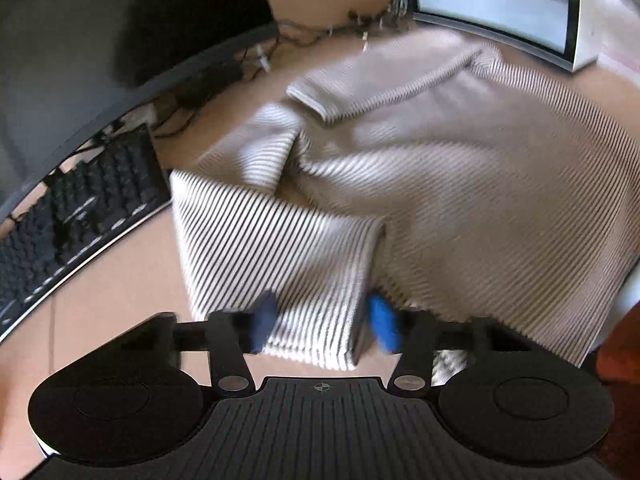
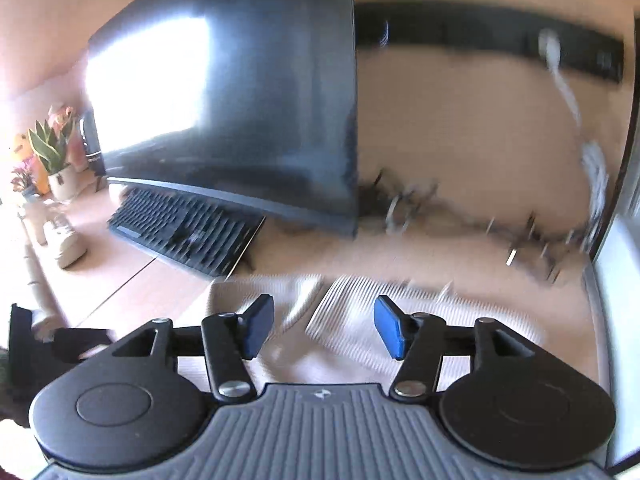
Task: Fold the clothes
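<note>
A beige garment with thin dark stripes (image 1: 440,184) lies spread and rumpled on the wooden desk (image 1: 120,280). A folded flap of it (image 1: 280,248) reaches toward the camera. My left gripper (image 1: 324,324) straddles that flap's near end, one blue pad at each side edge; the cloth between them lies flat and unsqueezed, and the pads are blurred. In the right wrist view the same garment (image 2: 360,300) shows blurred below my right gripper (image 2: 324,328). That gripper is open and hovers over the cloth, with nothing held between its pads.
A black keyboard (image 1: 72,220) and a dark monitor (image 1: 100,40) stand left of the garment. A white-framed screen (image 1: 500,4) stands at the back right, with tangled cables (image 1: 304,32) along the back. Potted plants (image 2: 52,148) sit at the far left.
</note>
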`<move>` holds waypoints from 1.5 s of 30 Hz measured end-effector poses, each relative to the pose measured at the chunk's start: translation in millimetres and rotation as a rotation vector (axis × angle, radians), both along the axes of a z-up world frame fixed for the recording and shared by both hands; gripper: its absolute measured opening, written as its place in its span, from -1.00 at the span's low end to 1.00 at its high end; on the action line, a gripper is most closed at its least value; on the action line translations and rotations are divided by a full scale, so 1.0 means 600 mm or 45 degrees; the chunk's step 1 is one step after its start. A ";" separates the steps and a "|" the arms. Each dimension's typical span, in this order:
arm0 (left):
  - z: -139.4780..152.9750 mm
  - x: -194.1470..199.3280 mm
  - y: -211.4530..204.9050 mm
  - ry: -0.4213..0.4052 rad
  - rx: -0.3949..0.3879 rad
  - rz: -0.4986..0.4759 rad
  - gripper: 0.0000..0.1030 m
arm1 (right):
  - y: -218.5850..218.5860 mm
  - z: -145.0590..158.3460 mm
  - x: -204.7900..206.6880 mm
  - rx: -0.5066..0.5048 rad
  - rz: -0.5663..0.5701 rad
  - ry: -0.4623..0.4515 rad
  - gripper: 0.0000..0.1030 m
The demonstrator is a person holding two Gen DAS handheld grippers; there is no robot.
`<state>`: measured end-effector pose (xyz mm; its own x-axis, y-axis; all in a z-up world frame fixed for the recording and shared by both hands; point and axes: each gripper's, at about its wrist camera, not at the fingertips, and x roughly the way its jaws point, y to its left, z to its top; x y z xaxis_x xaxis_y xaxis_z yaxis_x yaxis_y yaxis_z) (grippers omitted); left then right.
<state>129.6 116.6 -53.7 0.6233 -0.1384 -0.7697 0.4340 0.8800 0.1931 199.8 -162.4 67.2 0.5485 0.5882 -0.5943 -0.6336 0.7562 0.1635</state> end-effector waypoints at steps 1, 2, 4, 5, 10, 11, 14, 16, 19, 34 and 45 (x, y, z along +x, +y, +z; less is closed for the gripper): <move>0.007 0.004 0.003 0.003 -0.034 0.017 -0.67 | 0.001 -0.016 -0.003 0.034 -0.010 0.074 0.08; 0.015 0.008 0.006 0.004 -0.070 0.036 -0.68 | 0.002 -0.031 -0.006 0.072 -0.018 0.151 0.08; 0.049 0.015 0.020 -0.017 -0.209 0.096 -0.68 | 0.003 -0.060 -0.018 0.163 -0.014 0.315 -0.11; 0.068 0.017 0.026 -0.037 -0.267 0.120 -0.68 | 0.011 -0.072 -0.023 0.193 0.012 0.371 -0.26; 0.140 0.010 0.021 -0.170 -0.348 0.125 -0.68 | 0.052 -0.082 -0.032 0.320 0.095 0.464 -0.26; 0.147 0.007 0.017 -0.179 -0.357 0.121 -0.68 | 0.057 -0.080 -0.028 0.377 0.097 0.492 -0.25; 0.157 0.001 0.008 -0.193 -0.383 0.116 -0.68 | 0.072 -0.067 -0.013 0.451 0.092 0.506 -0.25; 0.158 0.000 0.005 -0.196 -0.410 0.126 -0.68 | 0.090 -0.058 -0.009 0.400 0.099 0.467 -0.26; 0.162 0.002 0.008 -0.211 -0.451 0.169 -0.66 | 0.117 -0.060 0.002 0.374 0.132 0.460 -0.85; 0.120 0.103 0.018 -0.057 -0.682 0.435 0.61 | -0.127 0.094 0.164 0.278 -0.225 0.012 -1.00; 0.042 0.160 -0.076 -0.165 0.020 0.273 0.01 | -0.057 -0.040 0.108 0.276 -0.054 0.282 -0.55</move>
<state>225.4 71.0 -28.7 0.7308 0.0186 -0.6824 0.2087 0.9457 0.2493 264.4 -196.7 43.1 0.4465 0.6934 -0.5656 -0.5330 0.7138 0.4544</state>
